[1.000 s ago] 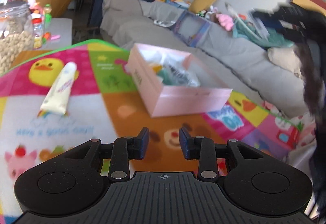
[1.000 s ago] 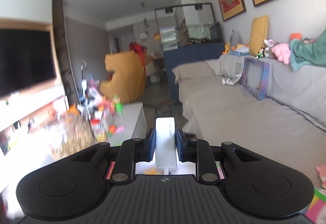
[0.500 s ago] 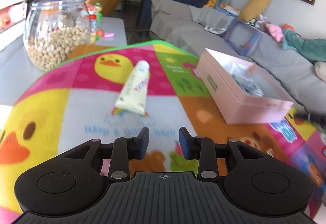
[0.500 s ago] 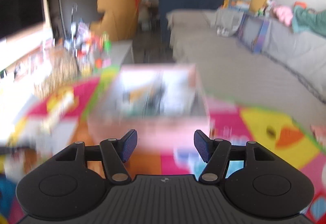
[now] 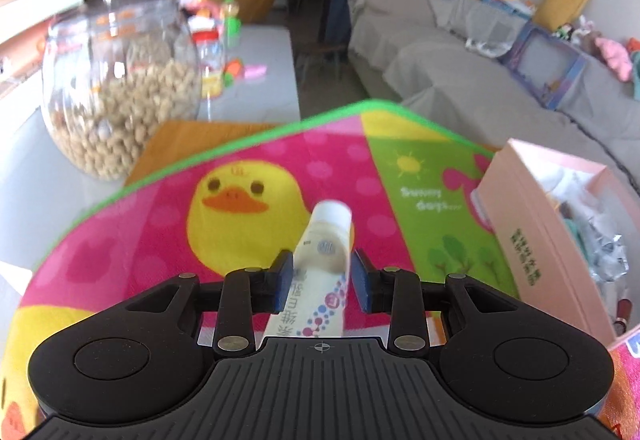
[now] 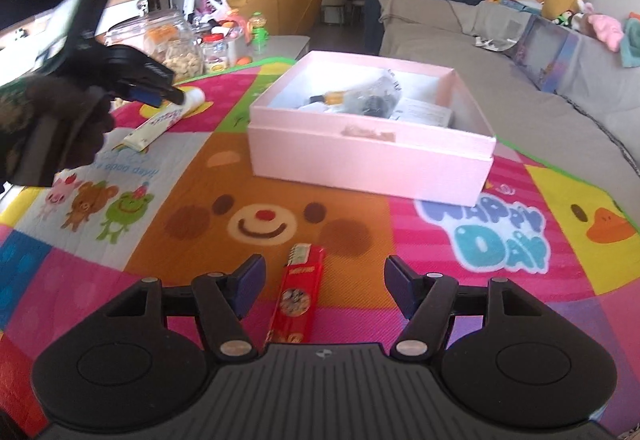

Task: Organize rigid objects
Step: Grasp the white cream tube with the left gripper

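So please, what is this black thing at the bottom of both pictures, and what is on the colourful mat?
There is no robot here. A person holds one two-finger gripper in each hand, and each gripper carries a camera looking along its fingers.

The left gripper has a cream tube between its jaws; they are opening, not pressing it.

The right gripper is opening above a red lighter lying on the mat.

A pink box also stands on the mat, already holding some items. Nothing is held yet.

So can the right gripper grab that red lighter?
Probably yes. The red lighter lies flat on the mat between the right gripper's open jaws, with nothing in the way.
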Action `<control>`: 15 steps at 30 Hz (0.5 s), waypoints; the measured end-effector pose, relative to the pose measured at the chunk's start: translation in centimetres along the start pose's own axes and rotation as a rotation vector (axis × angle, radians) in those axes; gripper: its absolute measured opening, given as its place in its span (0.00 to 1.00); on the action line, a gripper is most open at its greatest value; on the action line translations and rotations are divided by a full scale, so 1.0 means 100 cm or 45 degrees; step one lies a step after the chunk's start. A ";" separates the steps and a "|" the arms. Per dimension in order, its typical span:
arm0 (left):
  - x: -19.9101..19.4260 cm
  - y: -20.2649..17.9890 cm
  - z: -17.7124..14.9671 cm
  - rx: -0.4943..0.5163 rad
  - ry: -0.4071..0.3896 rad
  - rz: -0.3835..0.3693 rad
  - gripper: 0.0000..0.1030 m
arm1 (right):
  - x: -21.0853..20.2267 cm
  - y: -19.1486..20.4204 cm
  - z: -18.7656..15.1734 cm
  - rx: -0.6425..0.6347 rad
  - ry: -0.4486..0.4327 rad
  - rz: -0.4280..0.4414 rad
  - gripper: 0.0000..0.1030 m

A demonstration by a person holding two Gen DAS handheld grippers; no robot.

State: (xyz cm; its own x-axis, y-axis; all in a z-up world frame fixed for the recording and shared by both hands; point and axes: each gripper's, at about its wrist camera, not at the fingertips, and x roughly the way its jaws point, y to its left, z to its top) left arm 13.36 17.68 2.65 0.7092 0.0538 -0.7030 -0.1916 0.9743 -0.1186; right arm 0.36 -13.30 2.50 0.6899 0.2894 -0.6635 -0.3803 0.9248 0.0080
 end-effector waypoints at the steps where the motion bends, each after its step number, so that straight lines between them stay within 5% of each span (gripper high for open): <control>1: 0.003 0.002 -0.001 -0.015 0.010 -0.013 0.39 | 0.000 0.002 -0.002 -0.008 0.004 0.004 0.64; 6: 0.002 0.002 -0.016 0.046 0.052 -0.078 0.26 | -0.002 0.005 -0.010 -0.036 0.009 0.012 0.64; 15: -0.057 -0.010 -0.076 0.104 0.068 -0.246 0.25 | 0.003 0.007 -0.013 -0.017 0.023 0.029 0.64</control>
State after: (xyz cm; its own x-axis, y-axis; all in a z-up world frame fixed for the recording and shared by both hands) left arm 4.36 14.71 1.40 0.6900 -0.1455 -0.7091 0.0020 0.9800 -0.1990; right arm -0.46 -12.88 1.35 0.6695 0.3059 -0.6769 -0.4041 0.9146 0.0136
